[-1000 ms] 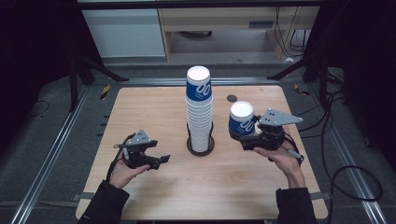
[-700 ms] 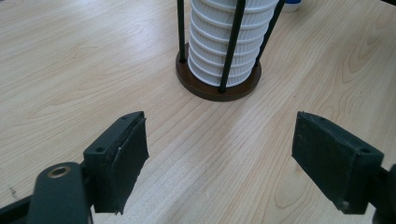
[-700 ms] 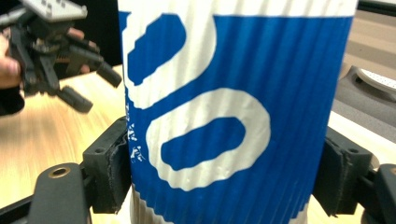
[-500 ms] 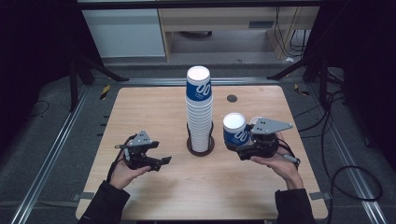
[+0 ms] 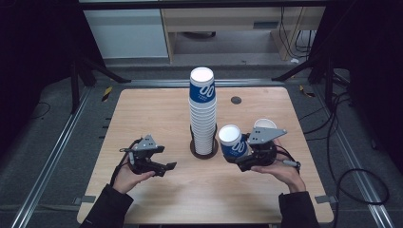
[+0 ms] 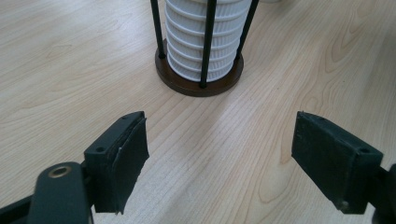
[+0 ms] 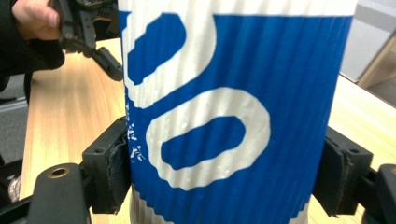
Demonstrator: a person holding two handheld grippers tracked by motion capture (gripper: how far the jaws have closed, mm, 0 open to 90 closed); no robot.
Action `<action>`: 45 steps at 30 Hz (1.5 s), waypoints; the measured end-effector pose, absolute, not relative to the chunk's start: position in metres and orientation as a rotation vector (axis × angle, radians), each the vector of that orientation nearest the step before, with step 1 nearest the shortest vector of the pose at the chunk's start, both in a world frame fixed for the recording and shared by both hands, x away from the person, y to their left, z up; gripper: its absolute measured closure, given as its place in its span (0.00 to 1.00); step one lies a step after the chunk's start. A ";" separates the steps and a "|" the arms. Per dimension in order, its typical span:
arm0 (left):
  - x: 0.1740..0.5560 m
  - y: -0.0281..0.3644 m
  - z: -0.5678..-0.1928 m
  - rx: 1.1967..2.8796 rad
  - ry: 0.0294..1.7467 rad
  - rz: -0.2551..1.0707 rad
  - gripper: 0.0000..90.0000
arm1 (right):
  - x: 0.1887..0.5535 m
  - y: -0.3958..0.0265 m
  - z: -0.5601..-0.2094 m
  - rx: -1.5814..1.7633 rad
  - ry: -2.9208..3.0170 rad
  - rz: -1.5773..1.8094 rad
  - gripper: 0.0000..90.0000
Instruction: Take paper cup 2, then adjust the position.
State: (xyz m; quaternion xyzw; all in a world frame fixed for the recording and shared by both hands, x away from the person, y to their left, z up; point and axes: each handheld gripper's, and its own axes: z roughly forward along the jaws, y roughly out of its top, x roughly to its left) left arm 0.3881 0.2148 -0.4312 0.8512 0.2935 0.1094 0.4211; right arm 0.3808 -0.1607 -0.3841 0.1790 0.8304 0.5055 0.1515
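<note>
1. Three views, high view first: the right gripper (image 5: 239, 159) was clamped on one blue-and-white paper cup (image 5: 232, 141), tilted toward the stack, held just right of the tall cup stack (image 5: 202, 111) in its dark holder (image 5: 204, 148) at table centre. Another white cup (image 5: 264, 124) sat on the table (image 5: 152, 114) just behind the right hand. The left gripper (image 5: 161, 167) hung low over the wood, left of the holder, jaws apart, holding nothing.
2. Left gripper view: both black jaws stood wide with bare wood between them; the ribbed white cups and the holder's rods (image 6: 208, 42) and brown base (image 6: 200, 84) lay ahead, apart from the jaws.
3. Right gripper view: the cup (image 7: 233, 107) sat between the pads, both pressing its ribbed wall, so a firm grip. The person's other hand (image 7: 32, 18) with its gripper showed far off.
4. Step, as judged: setting the pulled cup down on the table. Best to level it upright first, lower it straight, keep clear of the stack and the cup behind, and ease the squeeze only once the base rests, since thin paper dents.
5. Markings: only a white looped figure on blue, like two linked zeros; no readable words or brand.
</note>
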 end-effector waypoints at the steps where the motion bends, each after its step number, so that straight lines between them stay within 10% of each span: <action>1: 0.388 0.215 -0.431 2.134 0.732 0.273 0.20 | 0.381 -0.159 -0.385 0.507 2.392 1.448 0.23; 45: 0.362 0.182 -0.417 2.247 0.436 0.124 0.19 | 0.376 -0.090 -0.429 0.161 2.737 1.175 0.23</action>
